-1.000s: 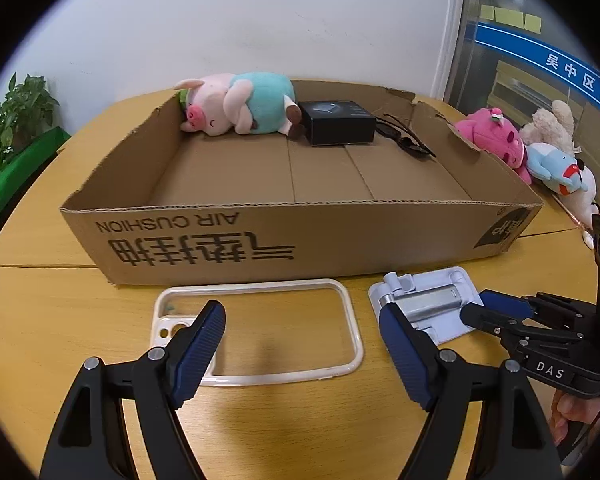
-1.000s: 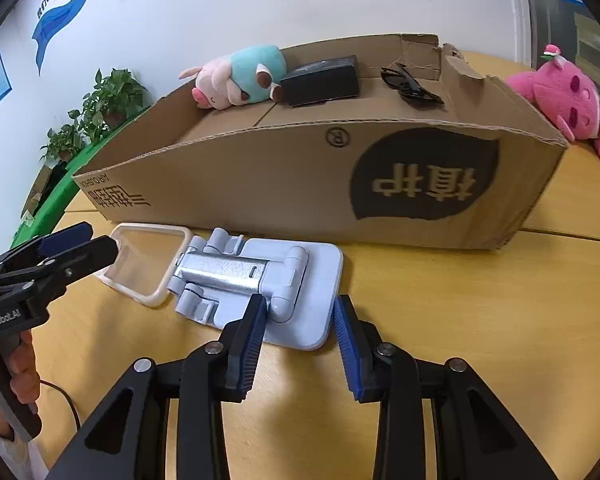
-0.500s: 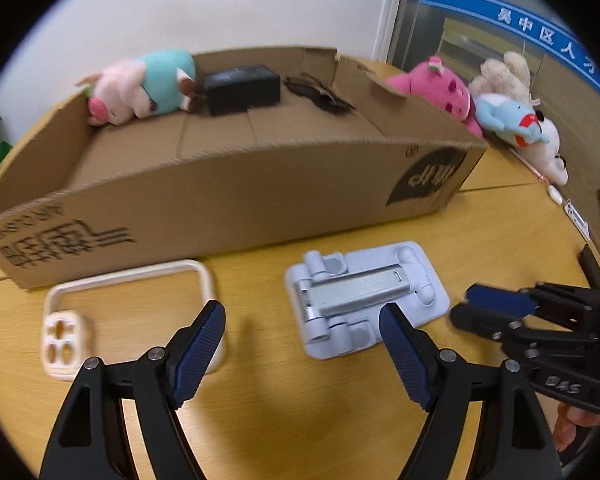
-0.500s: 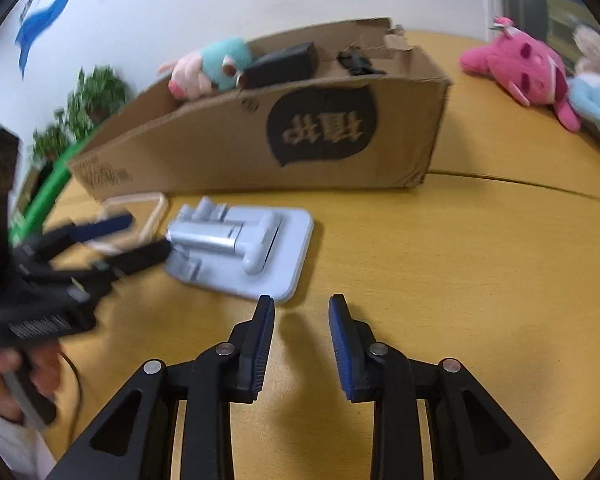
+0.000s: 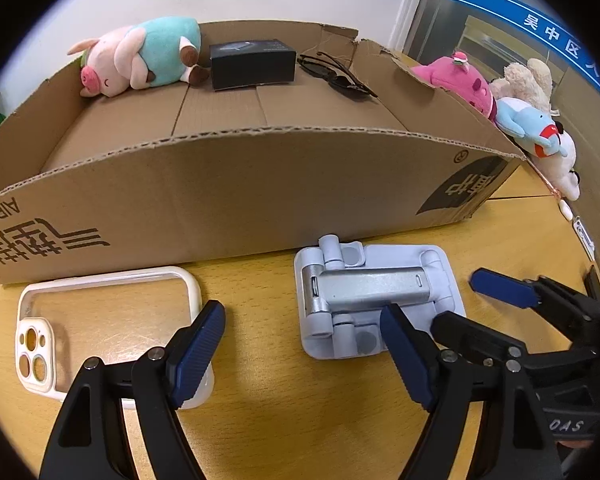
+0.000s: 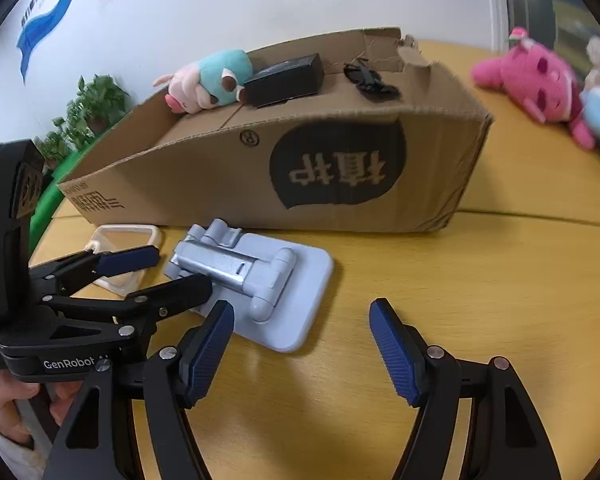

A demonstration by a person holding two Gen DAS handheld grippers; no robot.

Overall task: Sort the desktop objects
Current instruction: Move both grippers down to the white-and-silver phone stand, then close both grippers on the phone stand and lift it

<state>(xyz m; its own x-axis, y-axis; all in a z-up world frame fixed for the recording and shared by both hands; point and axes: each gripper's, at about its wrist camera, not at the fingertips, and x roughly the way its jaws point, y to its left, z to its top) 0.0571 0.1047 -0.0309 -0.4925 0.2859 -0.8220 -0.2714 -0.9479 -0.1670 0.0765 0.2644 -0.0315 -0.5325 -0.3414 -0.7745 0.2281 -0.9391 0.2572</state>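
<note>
A grey folding phone stand [image 5: 374, 298] lies flat on the wooden table just in front of the cardboard box [image 5: 260, 184]; it also shows in the right wrist view [image 6: 256, 280]. A white phone case [image 5: 100, 320] lies to its left, also in the right wrist view [image 6: 120, 248]. My left gripper [image 5: 300, 344] is open, its right finger at the stand's near edge. My right gripper [image 6: 302, 344] is open and empty, just right of the stand. The box holds a plush pig [image 5: 140, 56], a black box [image 5: 252, 64] and sunglasses [image 5: 336, 76].
Pink, beige and blue plush toys [image 5: 512, 96] lie on the table right of the box; the pink one shows in the right wrist view [image 6: 536, 76]. Green plants [image 6: 88, 116] stand beyond the table's left edge.
My right gripper has opened wide from nearly shut and drawn back from the stand. My left gripper has shifted right from the phone case toward the stand, staying open.
</note>
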